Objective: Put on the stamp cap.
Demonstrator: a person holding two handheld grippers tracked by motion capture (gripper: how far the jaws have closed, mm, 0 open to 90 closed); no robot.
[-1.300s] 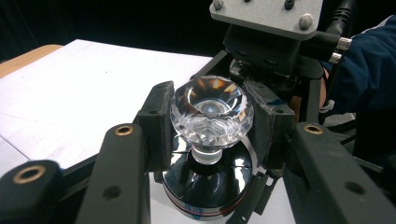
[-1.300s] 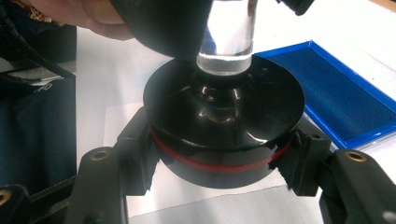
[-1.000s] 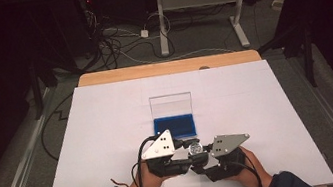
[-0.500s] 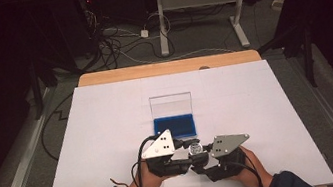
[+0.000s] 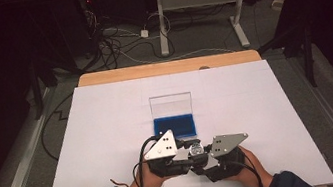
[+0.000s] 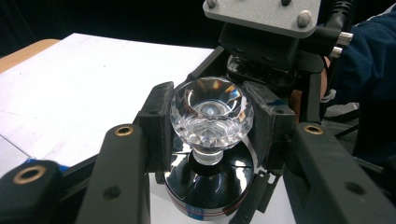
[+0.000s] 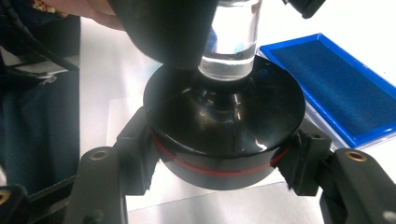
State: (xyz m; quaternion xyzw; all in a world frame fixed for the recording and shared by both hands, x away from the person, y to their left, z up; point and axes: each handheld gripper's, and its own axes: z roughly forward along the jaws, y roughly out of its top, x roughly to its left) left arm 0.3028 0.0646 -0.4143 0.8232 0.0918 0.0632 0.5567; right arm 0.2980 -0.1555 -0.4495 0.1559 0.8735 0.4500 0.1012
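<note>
A faceted clear crystal knob [image 6: 211,112] stands on a round glossy black base [image 6: 209,184] with a red ring [image 7: 219,169]. My left gripper [image 6: 212,128] is shut on the knob, one jaw on each side. My right gripper [image 7: 223,161] is shut on the black base [image 7: 224,121], and the clear stem [image 7: 231,42] rises from the base's middle. In the high view both grippers, left [image 5: 189,150] and right [image 5: 203,160], meet over the knobbed piece [image 5: 195,147] near the table's front edge, held by two hands.
An open case with a blue pad [image 5: 175,126] and an upright clear lid [image 5: 171,105] lies just behind the grippers on the white table cover [image 5: 109,128]. The blue pad [image 7: 341,93] is close to the base's right. Cables and a desk frame lie on the floor beyond.
</note>
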